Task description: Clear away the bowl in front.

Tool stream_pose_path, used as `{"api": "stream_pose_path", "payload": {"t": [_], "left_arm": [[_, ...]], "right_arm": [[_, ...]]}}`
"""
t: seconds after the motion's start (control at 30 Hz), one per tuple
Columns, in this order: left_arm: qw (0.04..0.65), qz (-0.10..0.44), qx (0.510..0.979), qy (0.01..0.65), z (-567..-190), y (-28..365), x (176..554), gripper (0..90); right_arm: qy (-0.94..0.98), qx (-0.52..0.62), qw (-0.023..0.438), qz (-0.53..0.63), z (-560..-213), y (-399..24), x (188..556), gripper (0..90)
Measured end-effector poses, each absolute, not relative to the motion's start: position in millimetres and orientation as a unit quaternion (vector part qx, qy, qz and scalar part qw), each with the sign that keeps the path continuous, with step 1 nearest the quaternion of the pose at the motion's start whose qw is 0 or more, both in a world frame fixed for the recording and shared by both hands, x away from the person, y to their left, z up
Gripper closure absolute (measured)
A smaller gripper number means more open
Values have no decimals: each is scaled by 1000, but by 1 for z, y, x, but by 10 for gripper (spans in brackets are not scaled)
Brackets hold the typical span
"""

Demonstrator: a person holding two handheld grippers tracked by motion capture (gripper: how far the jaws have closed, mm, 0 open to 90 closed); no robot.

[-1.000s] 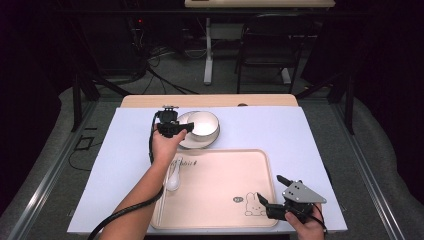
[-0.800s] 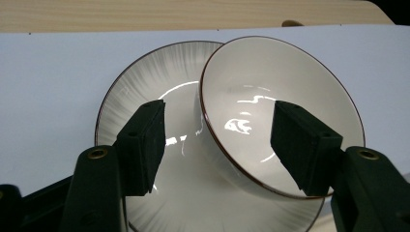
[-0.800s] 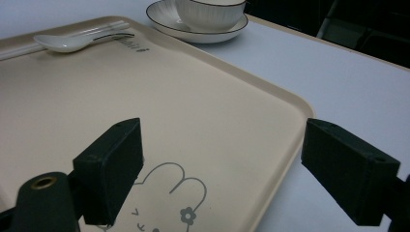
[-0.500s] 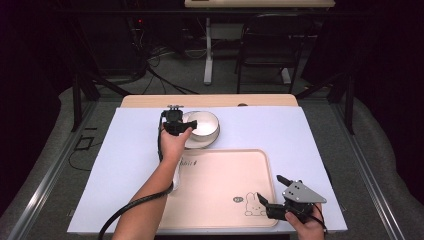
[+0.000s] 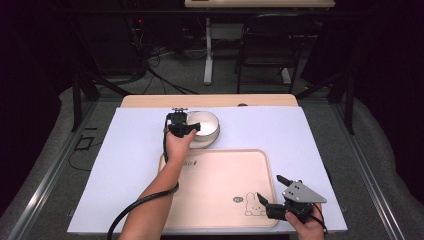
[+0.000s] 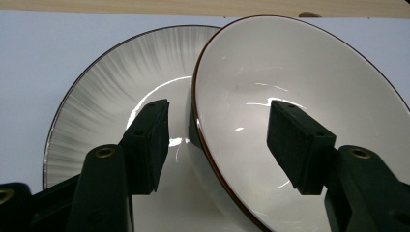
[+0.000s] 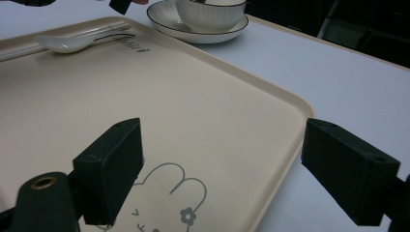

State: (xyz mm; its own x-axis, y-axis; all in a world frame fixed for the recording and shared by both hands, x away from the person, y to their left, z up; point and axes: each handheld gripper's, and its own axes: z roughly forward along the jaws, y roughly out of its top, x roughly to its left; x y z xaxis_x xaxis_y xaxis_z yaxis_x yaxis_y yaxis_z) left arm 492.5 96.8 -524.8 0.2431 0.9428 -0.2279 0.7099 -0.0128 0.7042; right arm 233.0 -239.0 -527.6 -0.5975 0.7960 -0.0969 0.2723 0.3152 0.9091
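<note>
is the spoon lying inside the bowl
No, the spoon lies on the tray, apart from the bowl that stands on its plate beyond the tray's edge.

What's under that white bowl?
The bowl sits on a streaked grey plate, which lies on the pale blue table cover. The plate's middle under the bowl is hidden.
</note>
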Motion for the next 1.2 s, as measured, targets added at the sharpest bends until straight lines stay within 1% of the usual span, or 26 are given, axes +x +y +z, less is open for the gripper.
{"api": "stream_pose_path", "payload": {"t": [0.47, 0.83, 0.93, 1.07, 1.2], "left_arm": [[373, 149, 696, 595, -532, 89, 495, 430], [368, 134, 702, 595, -537, 92, 496, 430], [374, 132, 697, 597, -538, 93, 497, 420], [375, 137, 702, 589, -538, 93, 497, 443], [376, 137, 704, 587, -538, 93, 497, 497]], "right_arm": [[761, 351, 278, 470, -528, -239, 233, 145], [761, 351, 278, 470, -528, -239, 233, 146], [761, 351, 277, 470, -528, -239, 233, 145], [761, 351, 277, 470, -528, -239, 233, 146], [761, 350, 277, 470, -528, -239, 233, 146]]}}
